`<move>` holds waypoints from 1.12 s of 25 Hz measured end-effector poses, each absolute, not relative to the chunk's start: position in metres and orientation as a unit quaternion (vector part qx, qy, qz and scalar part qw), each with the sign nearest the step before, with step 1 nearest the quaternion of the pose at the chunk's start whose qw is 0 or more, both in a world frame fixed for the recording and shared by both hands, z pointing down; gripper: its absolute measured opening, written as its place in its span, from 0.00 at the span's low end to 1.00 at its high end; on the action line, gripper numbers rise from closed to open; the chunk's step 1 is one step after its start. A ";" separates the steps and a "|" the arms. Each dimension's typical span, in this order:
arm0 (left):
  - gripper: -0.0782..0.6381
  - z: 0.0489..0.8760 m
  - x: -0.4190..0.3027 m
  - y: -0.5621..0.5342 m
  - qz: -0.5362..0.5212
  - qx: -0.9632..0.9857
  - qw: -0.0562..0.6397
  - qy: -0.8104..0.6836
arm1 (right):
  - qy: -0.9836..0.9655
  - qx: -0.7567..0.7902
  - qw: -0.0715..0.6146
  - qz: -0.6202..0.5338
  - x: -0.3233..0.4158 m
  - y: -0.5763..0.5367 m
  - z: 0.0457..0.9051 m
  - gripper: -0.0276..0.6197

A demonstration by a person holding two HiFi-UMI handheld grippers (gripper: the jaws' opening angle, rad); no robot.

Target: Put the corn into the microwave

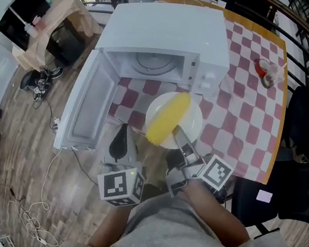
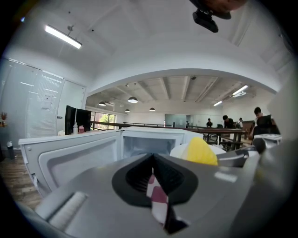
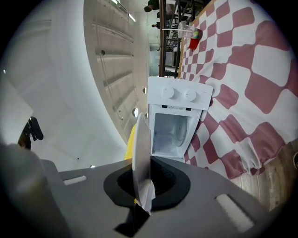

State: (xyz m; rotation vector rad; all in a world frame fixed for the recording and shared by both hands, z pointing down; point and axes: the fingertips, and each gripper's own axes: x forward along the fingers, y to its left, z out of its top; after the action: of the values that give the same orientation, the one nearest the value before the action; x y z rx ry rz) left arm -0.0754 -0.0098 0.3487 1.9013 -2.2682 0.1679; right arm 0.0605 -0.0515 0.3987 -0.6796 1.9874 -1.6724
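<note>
A yellow corn cob (image 1: pixel 168 118) lies on a white plate (image 1: pixel 191 131) held just in front of the white microwave (image 1: pixel 171 33). Its door (image 1: pixel 87 103) stands swung open to the left, and the cavity (image 1: pixel 150 64) shows a glass turntable. My right gripper (image 1: pixel 177 132) is shut on the plate's near rim. In the right gripper view the plate (image 3: pixel 141 148) stands edge-on between the jaws, with the corn (image 3: pixel 130 139) behind it and the microwave (image 3: pixel 179 97) ahead. My left gripper (image 1: pixel 123 128) hovers shut beside the plate, by the door, holding nothing. In its own view the corn (image 2: pixel 201 151) is at the right.
A red-and-white checked cloth (image 1: pixel 241 103) covers the table, with a small red-topped item (image 1: pixel 264 70) at the far right. A black chair (image 1: pixel 303 138) stands to the right. A cardboard box (image 1: pixel 66 20) and cables (image 1: pixel 32 211) are on the wooden floor at left.
</note>
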 end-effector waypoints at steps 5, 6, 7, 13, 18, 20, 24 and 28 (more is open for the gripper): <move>0.12 0.351 -0.078 -0.016 0.055 0.634 0.094 -0.766 | 0.725 -0.239 0.226 -0.605 0.059 -0.058 0.395 0.05; 0.12 0.350 -0.079 -0.016 0.056 0.634 0.093 -0.766 | 0.725 -0.238 0.226 -0.606 0.059 -0.058 0.395 0.05; 0.12 0.350 -0.078 -0.016 0.057 0.634 0.092 -0.766 | 0.724 -0.237 0.224 -0.607 0.059 -0.058 0.396 0.05; 0.12 0.345 -0.078 -0.014 0.055 0.631 0.084 -0.769 | 0.726 -0.232 0.223 -0.608 0.059 -0.056 0.394 0.05; 0.12 0.341 -0.081 -0.009 0.053 0.624 0.078 -0.776 | 0.730 -0.226 0.225 -0.605 0.060 -0.054 0.391 0.05; 0.12 0.339 -0.080 -0.007 0.053 0.623 0.076 -0.777 | 0.730 -0.225 0.225 -0.605 0.060 -0.053 0.391 0.05; 0.12 0.338 -0.077 -0.005 0.052 0.627 0.073 -0.774 | 0.726 -0.225 0.225 -0.609 0.059 -0.050 0.392 0.05; 0.12 0.337 -0.078 -0.002 0.053 0.628 0.071 -0.773 | 0.729 -0.220 0.228 -0.607 0.055 -0.047 0.390 0.05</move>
State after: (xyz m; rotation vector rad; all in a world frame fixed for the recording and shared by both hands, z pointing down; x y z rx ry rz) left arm -0.0782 -0.0017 0.3373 1.8894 -2.3253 0.1592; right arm 0.0549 -0.0474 0.3899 -0.6061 2.0060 -1.6716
